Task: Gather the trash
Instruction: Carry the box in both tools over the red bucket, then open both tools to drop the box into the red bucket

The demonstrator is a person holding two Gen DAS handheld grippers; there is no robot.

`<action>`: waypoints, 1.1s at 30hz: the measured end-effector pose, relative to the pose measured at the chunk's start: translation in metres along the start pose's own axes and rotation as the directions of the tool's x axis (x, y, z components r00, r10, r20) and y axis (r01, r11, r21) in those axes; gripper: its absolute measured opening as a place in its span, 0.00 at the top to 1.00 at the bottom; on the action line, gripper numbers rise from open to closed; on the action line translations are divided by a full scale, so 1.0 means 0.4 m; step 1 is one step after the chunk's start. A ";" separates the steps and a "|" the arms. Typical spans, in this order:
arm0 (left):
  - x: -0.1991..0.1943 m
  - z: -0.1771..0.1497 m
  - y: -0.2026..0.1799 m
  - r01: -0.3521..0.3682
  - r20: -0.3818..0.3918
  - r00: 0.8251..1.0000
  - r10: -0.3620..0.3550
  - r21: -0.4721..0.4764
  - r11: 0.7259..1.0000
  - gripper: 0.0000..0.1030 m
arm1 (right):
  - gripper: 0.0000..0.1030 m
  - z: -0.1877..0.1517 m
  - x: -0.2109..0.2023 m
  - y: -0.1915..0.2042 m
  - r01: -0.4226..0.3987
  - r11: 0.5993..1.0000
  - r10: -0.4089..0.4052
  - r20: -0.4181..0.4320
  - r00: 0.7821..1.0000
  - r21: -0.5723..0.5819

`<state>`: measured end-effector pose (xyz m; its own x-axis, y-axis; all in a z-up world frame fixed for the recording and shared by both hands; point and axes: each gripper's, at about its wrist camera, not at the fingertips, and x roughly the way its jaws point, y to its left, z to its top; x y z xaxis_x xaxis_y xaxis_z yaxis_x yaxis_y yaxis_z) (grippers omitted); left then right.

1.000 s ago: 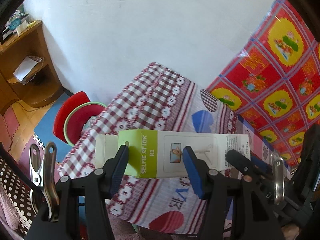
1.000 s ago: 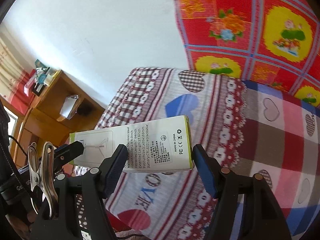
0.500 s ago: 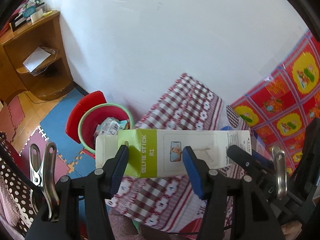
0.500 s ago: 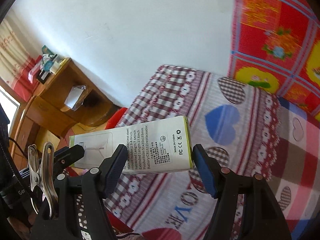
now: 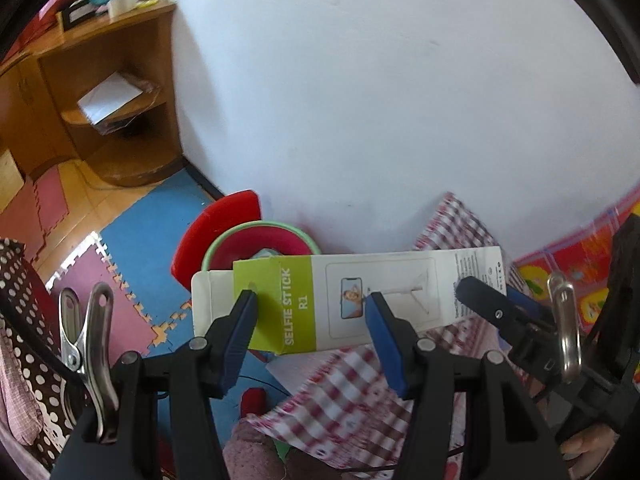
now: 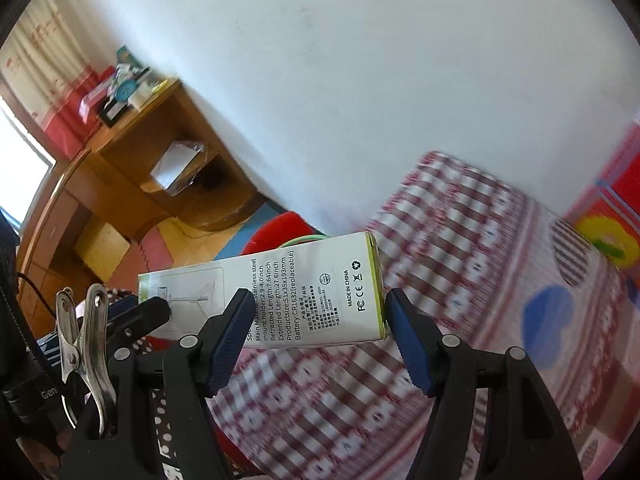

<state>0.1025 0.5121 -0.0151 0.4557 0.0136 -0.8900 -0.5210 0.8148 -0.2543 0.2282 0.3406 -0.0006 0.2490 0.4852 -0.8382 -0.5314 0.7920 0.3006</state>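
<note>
Nearest the lenses, both claws carry one long cardboard box [image 5: 360, 304] crosswise between them, clear of any surface. The left claw [image 5: 310, 312] is clamped on the green-banded end, its blue pads [image 5: 240, 332] pressing opposite faces beside the words "SELFIE STICK"; the open end flap juts out to the left. The right claw [image 6: 314, 314] stands at the printed, specification end of the same box [image 6: 312, 296]: its left pad lies on the printed face and its right pad meets the box's end edge, so it reads as clamped across that end, though the contact at the edge is not fully clear. Judged from its thin walls and open flap, the box is probably light and perhaps empty, stiff along its length yet easily crushed on its broad faces. Hold is best taken near the folded ends, where the edges stiffen the walls, with moderate pressure, since the glossy print may slip. Below and beyond the box lies a checked bedspread [image 6: 460, 280]. Farther off, on the floor against the white wall, stands a red bin [image 5: 260, 246] with a pale green rim, its lid raised, directly behind the box's left end. Farthest left is a wooden shelf unit [image 5: 100, 92].
</note>
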 end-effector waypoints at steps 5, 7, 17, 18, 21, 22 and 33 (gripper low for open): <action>0.044 0.032 0.077 -0.016 -0.024 1.000 0.015 -0.043 0.999 0.43 | 0.32 0.040 0.094 0.062 -0.011 0.998 0.008 -0.048 0.999 -0.054; 0.062 0.042 0.108 -0.017 -0.034 0.999 0.015 -0.059 0.998 0.43 | 0.32 0.053 0.133 0.081 -0.019 0.998 0.014 -0.069 0.998 -0.067; 0.182 0.061 0.205 0.011 -0.086 0.996 -0.022 -0.126 0.992 0.46 | 0.32 0.111 0.307 0.127 -0.007 0.993 -0.012 -0.159 0.987 -0.121; 0.197 0.064 0.208 0.016 -0.092 0.995 -0.028 -0.127 0.992 0.46 | 0.32 0.116 0.317 0.128 -0.003 0.992 -0.017 -0.162 0.987 -0.123; 0.230 0.072 0.211 0.029 -0.097 0.994 -0.041 -0.120 0.992 0.46 | 0.32 0.129 0.349 0.119 0.012 0.992 -0.034 -0.175 0.984 -0.127; 0.242 0.076 0.210 0.034 -0.097 0.994 -0.045 -0.115 0.993 0.46 | 0.32 0.135 0.362 0.116 0.018 0.992 -0.041 -0.180 0.983 -0.127; 0.392 0.111 0.230 0.068 -0.166 0.983 -0.081 -0.085 0.994 0.46 | 0.32 0.172 0.436 0.096 0.065 0.992 -0.086 -0.201 0.976 -0.106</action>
<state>0.1582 0.6147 -0.1614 0.3699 -0.1491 -0.9170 -0.5484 0.7617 -0.3450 0.3068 0.4812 -0.1041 0.1259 0.3314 -0.9351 -0.5969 0.7782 0.1954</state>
